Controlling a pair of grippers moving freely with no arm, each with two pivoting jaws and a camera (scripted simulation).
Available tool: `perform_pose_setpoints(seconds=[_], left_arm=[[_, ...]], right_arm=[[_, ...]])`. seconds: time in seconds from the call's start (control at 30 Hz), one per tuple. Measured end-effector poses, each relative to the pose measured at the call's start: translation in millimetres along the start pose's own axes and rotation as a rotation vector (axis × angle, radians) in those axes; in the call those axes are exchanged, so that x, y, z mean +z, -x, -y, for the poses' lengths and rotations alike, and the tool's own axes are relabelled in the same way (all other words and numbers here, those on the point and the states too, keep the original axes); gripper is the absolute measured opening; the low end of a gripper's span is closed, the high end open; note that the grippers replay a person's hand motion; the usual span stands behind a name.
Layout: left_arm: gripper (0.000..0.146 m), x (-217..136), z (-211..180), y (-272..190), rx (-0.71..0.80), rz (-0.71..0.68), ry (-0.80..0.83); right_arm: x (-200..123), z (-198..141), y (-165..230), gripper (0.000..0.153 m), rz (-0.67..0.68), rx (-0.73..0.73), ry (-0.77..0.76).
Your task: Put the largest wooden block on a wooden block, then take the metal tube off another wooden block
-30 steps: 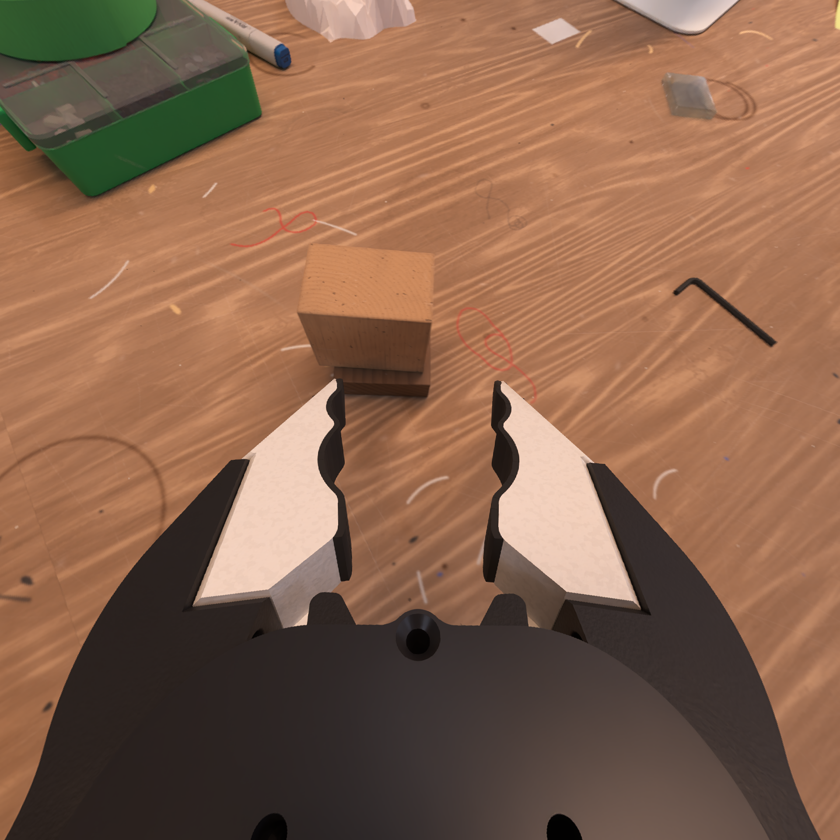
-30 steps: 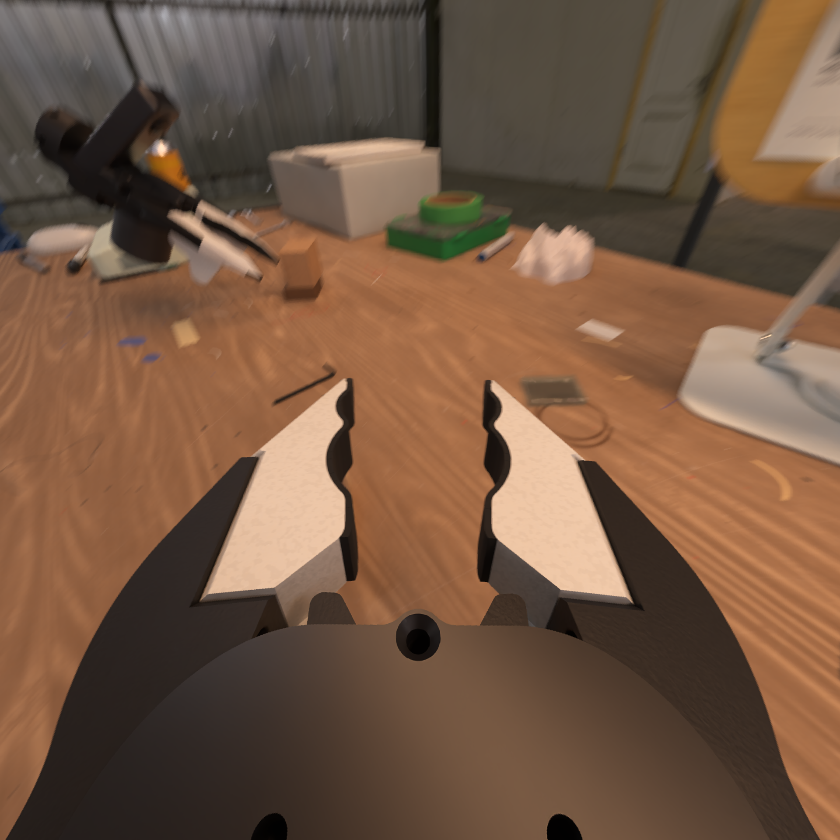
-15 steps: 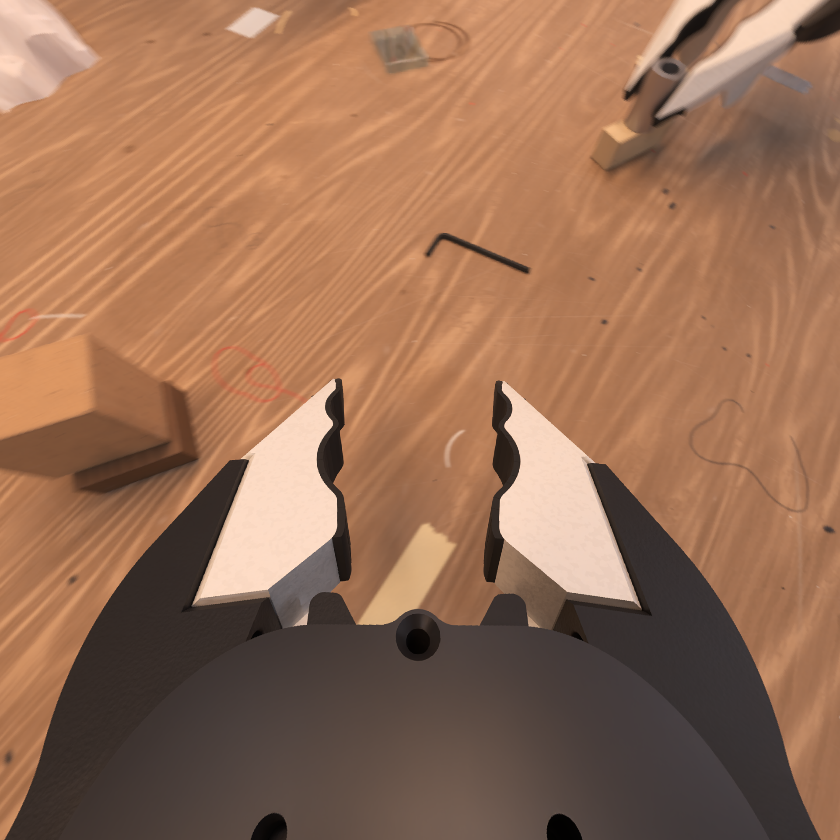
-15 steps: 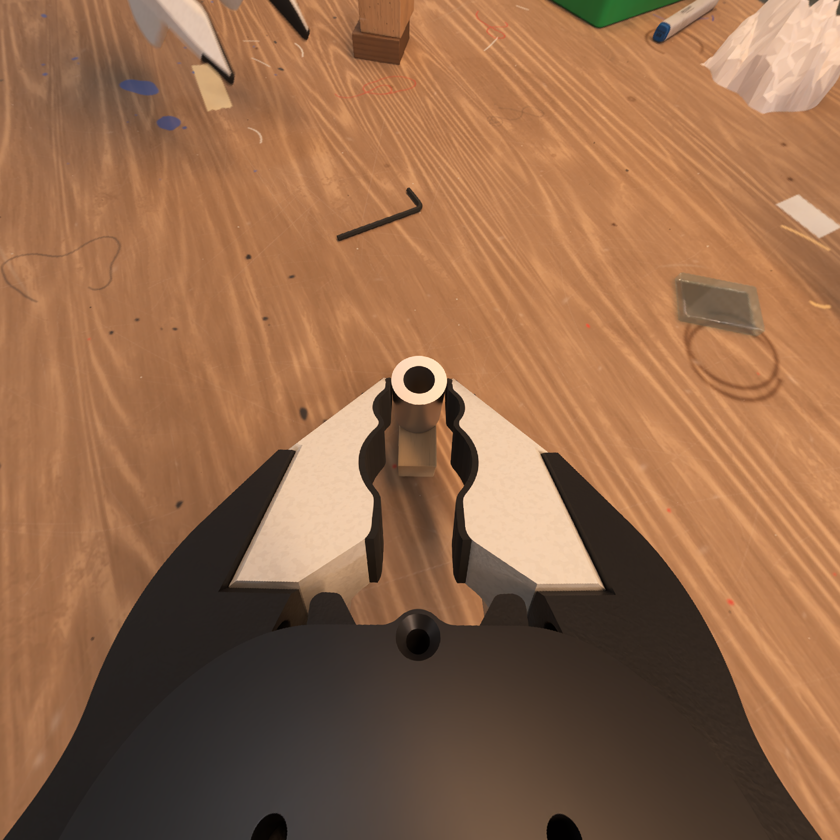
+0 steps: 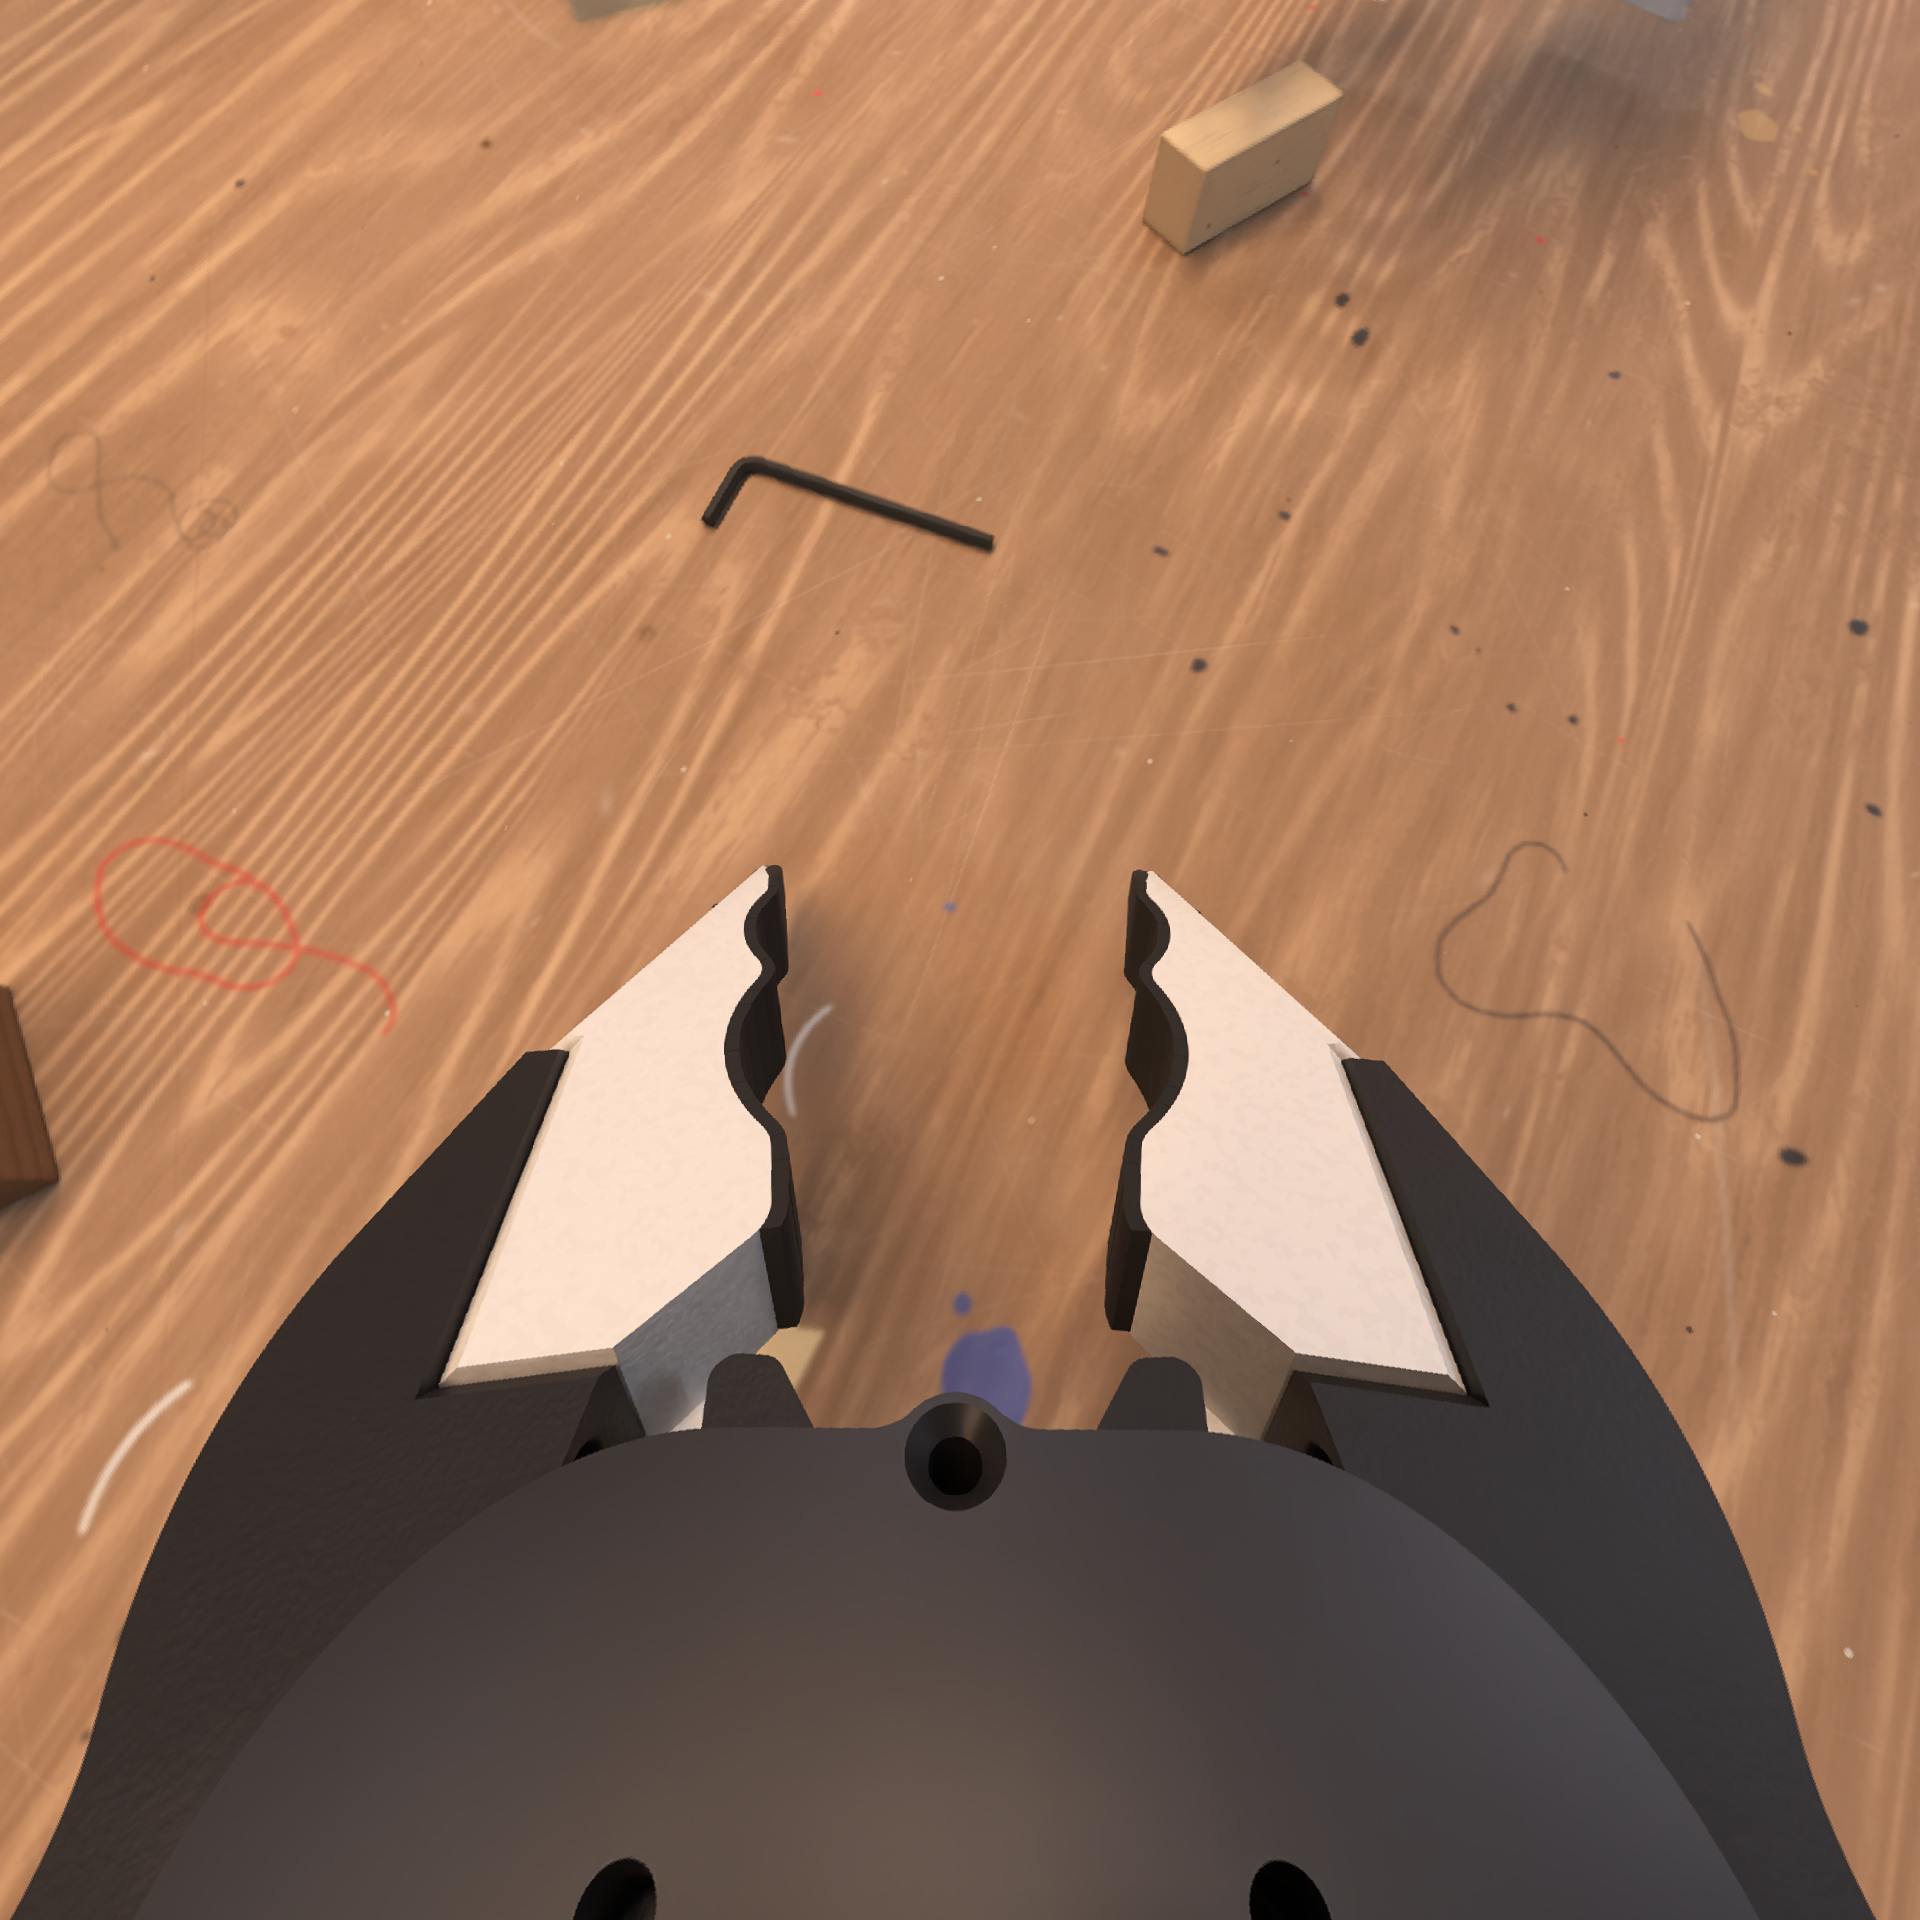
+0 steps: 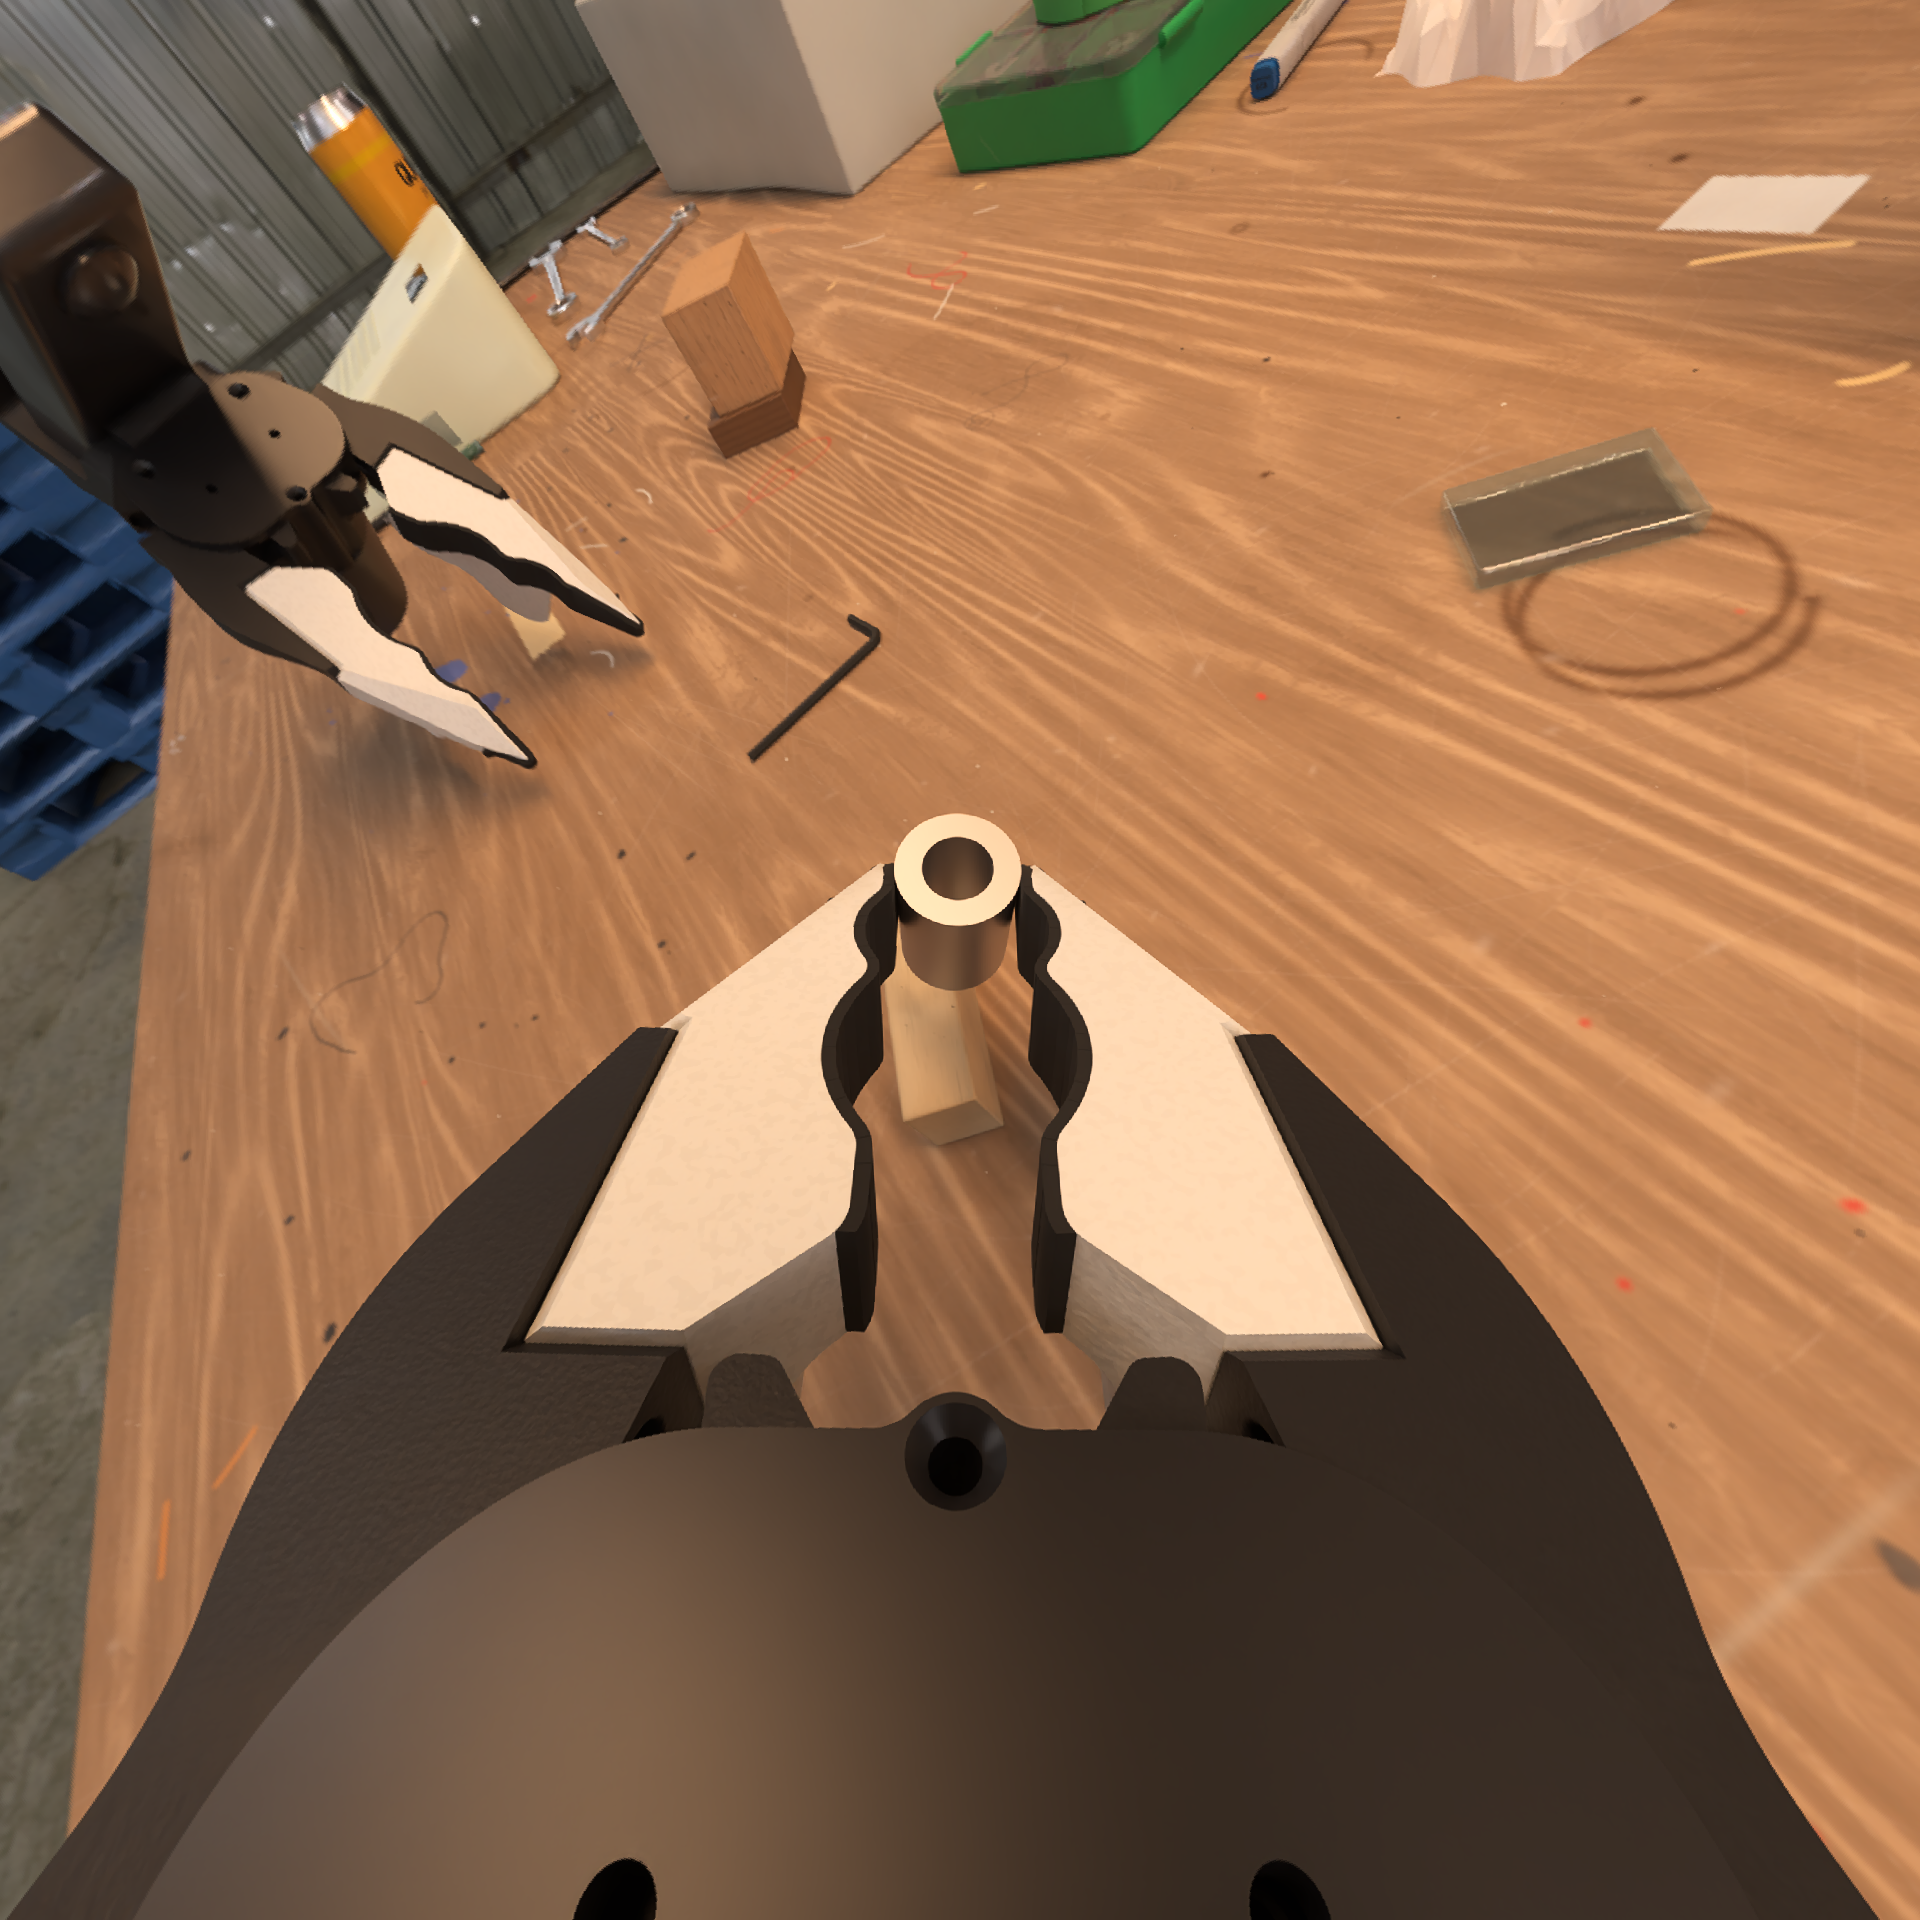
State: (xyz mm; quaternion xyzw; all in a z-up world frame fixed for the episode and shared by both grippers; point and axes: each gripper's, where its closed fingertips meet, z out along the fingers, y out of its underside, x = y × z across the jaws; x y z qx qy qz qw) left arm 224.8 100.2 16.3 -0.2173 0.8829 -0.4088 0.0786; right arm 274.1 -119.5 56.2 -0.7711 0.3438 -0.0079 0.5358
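My right gripper (image 6: 956, 873) is shut on the upright metal tube (image 6: 954, 904) and holds it above a small pale wooden block (image 6: 940, 1070) that lies on the table. In the left wrist view that pale block (image 5: 1236, 156) lies bare at the far right, with no tube on it. The largest wooden block (image 6: 727, 322) stands on a dark wooden block (image 6: 764, 416) at the far left; only the dark block's corner (image 5: 21, 1101) shows in the left wrist view. My left gripper (image 5: 956, 883) is open and empty above the table; it also shows in the right wrist view (image 6: 580, 691).
A black hex key (image 6: 810, 691) lies between the grippers and also shows in the left wrist view (image 5: 847, 504). A green box (image 6: 1081, 94), white box (image 6: 790, 83), wrenches (image 6: 613, 270) and cream box (image 6: 447, 332) stand at the back. A clear case (image 6: 1574, 509) lies right. Blue crates (image 6: 62, 675) sit beyond the left table edge.
My right gripper closed on the tube and has raised it off the pale block. My left gripper swung right, away from the stacked blocks, which slid out to its left edge.
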Motion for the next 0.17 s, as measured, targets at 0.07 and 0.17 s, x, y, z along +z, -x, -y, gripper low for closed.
perform_pose_setpoints(seconds=[0.07,0.17], left_arm=[[0.066,-0.7,-3.6,3.5,-0.021,0.002,0.001],[0.065,-1.2,-6.8,7.3,-0.037,0.002,-0.003]], right_arm=[[0.8,-3.0,-2.4,0.022,-0.017,-0.028,0.013],[3.5,-6.2,-0.8,0.022,-0.03,-0.091,0.029]])
